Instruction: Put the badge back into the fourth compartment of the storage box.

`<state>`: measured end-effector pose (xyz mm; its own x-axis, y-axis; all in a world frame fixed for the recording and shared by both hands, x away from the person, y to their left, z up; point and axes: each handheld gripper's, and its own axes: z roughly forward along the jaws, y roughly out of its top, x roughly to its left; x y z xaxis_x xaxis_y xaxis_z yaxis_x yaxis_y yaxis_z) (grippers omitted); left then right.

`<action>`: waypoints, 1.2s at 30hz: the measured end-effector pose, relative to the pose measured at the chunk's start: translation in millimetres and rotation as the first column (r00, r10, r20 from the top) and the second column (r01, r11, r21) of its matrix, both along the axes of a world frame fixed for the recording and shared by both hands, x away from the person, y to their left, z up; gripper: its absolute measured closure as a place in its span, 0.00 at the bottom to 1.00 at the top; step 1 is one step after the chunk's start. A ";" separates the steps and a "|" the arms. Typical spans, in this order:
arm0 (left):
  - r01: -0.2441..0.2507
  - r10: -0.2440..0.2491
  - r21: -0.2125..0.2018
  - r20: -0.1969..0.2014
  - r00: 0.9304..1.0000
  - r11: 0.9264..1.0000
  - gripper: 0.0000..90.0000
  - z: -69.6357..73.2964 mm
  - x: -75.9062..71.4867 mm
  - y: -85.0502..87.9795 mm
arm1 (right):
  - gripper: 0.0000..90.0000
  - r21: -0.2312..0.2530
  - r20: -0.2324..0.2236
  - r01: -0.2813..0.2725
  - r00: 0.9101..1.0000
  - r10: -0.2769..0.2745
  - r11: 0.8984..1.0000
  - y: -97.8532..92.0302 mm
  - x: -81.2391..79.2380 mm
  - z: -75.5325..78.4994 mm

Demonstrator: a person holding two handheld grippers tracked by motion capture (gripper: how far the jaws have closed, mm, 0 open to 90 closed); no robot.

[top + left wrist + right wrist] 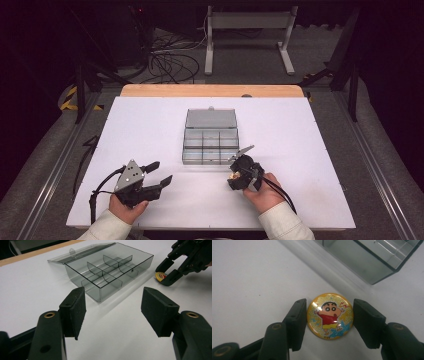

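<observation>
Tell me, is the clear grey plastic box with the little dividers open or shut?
Open. The clear grey plastic box has its lid flipped back flat on the white table, so its compartments lie uncovered.

Round yellow cartoon badge (pixel 330 315) lies flat, seemingly touching table.

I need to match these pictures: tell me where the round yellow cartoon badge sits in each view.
High view: round yellow cartoon badge, right of centre, under the right gripper.
Left gripper view: upper right, at that gripper's tips.
Right gripper view: lower centre, between the jaws.
Shared landmark: the clear grey plastic compartment box.
</observation>
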<state>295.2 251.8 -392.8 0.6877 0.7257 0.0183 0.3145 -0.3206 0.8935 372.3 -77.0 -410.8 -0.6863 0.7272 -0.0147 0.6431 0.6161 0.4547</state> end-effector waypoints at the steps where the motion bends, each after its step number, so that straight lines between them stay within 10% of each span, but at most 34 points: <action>1: 0.000 0.000 0.000 0.000 1.000 1.000 0.42 0.0 0.0 0.0 | 0.51 -0.001 0.001 0.000 1.000 0.000 1.000 0.1 -0.2 0.0; 36: -0.005 0.005 0.008 0.009 1.000 1.000 0.41 0.4 -0.3 0.4 | 0.53 0.053 0.080 -0.013 0.997 0.009 0.999 -10.1 -7.7 25.7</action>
<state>295.0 252.2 -392.4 0.6839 0.7289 0.0308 0.3077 -0.3265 0.8937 364.6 -87.1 -385.2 -0.6924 0.7209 -0.0307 0.5972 0.5964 0.5364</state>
